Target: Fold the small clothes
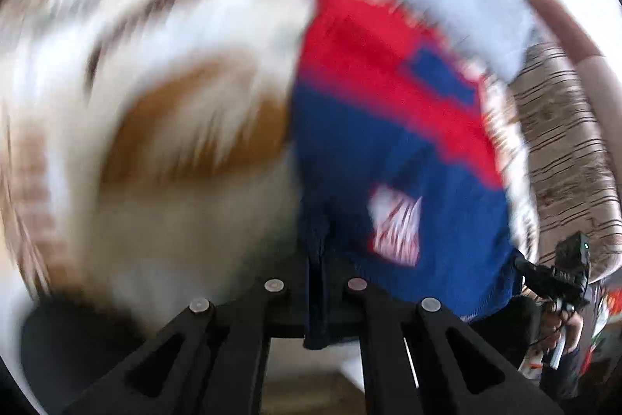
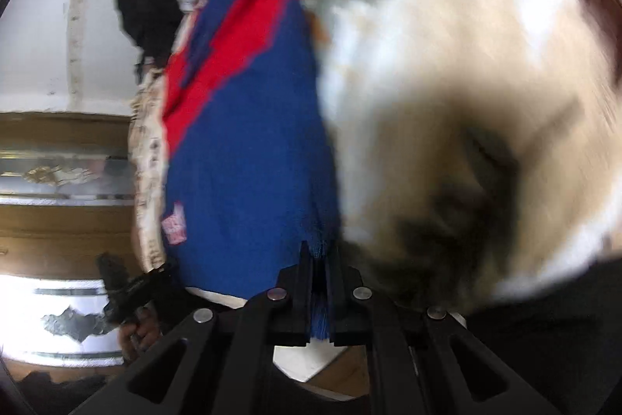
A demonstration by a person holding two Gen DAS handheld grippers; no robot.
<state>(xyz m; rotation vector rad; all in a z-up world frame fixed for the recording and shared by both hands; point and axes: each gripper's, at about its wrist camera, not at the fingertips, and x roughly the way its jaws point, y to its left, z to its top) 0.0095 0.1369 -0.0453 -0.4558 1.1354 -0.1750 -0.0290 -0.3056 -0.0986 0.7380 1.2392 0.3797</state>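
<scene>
The left gripper (image 1: 317, 282) is clamped on one blue edge of the sweater (image 1: 388, 150), and the right gripper (image 2: 319, 271) is clamped on another. The red and blue knit hangs spread ahead of both sets of jaws, above a blurred floral cloth (image 1: 163, 96).

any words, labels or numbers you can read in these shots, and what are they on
None can be read.
White patch with red marks on the blue and red garment: too blurred to tell whether it holds lettering.
Same patch seen from the right wrist camera: too small and blurred.
</scene>
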